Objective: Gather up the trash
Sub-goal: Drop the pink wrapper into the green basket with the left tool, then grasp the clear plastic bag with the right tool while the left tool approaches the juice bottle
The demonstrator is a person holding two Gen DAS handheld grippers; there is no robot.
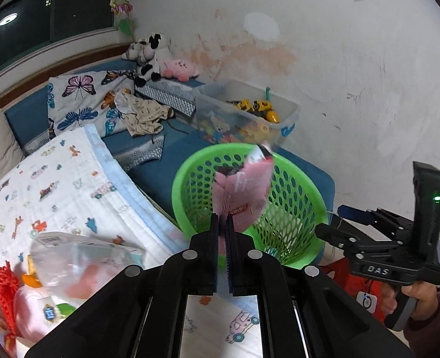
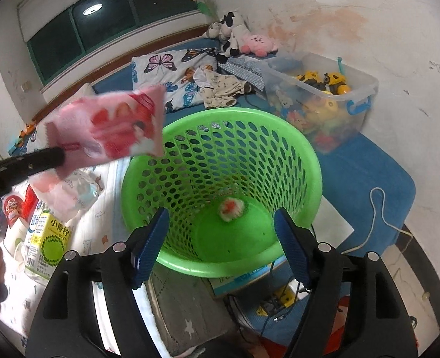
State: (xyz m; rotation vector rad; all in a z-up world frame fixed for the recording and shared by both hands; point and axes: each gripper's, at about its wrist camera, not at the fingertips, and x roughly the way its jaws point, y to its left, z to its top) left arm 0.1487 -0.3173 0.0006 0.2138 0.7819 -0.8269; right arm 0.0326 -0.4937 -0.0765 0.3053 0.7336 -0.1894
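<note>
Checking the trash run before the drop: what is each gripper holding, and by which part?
The left gripper pinches the pink wrapper by one end edge. The right gripper is open, holding nothing.

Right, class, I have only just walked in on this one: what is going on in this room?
A person is clearing rubbish off a bed with a gripper in each hand. The left gripper is shut on a pink snack wrapper and holds it up beside the rim of a green perforated basket, not yet dropped in. The right gripper is open and empty, pointing into the basket, where one small crumpled scrap lies at the bottom. A green drink carton and other packaging lie on the quilt.
</note>
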